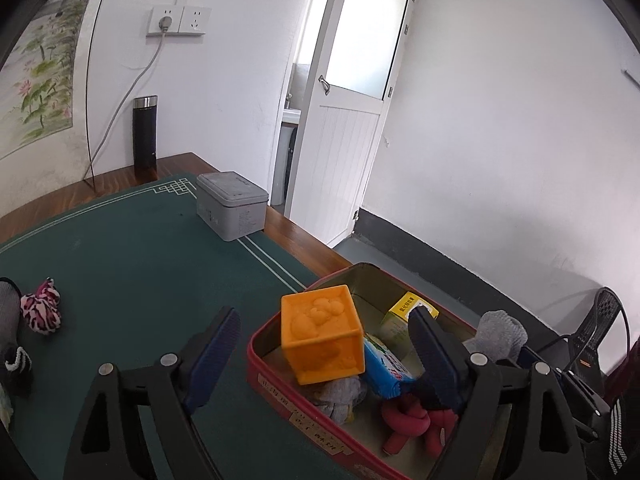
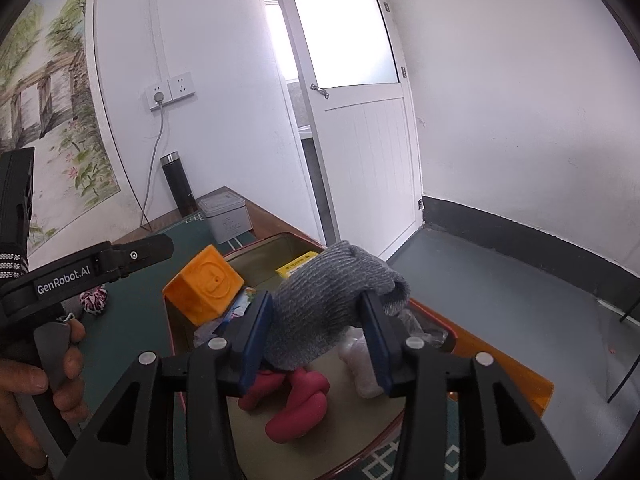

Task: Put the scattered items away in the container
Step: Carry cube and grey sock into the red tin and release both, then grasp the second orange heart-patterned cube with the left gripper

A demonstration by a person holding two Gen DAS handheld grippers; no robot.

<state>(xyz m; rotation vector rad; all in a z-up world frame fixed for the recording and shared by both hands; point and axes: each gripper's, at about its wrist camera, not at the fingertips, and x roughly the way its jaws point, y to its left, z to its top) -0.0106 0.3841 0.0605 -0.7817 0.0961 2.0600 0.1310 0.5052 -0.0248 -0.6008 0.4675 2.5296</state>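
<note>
Over the red tin (image 1: 280, 394), at the right edge of the green-matted surface (image 1: 132, 248): both grippers present. Left gripper (image 1: 326, 354) stands wide, fingers (image 1: 216, 354) spread and touching nothing; one finger is outside the tin's left wall, the other over its inside. Orange cube (image 1: 320, 340) sits tilted between them, leaning on the tin's near-left rim, free of both pads. Right gripper (image 2: 318, 338) holds a grey sock (image 2: 328, 304) above the tin; the sock bulges up between the fingers, both pads against its sides.

Inside the tin: blue-and-white packet (image 1: 386, 364) beside the cube, yellow-green carton (image 1: 404, 312) toward the far wall, knotted red rope toy (image 2: 296, 404) on the floor, a grey cloth bundle (image 1: 338, 394) under the cube, a white wrapped item (image 2: 362, 364).

Outside on the mat, well left: pink patterned cloth ball (image 1: 40, 312). Grey lidded box (image 1: 232, 206) at the far mat corner.
</note>
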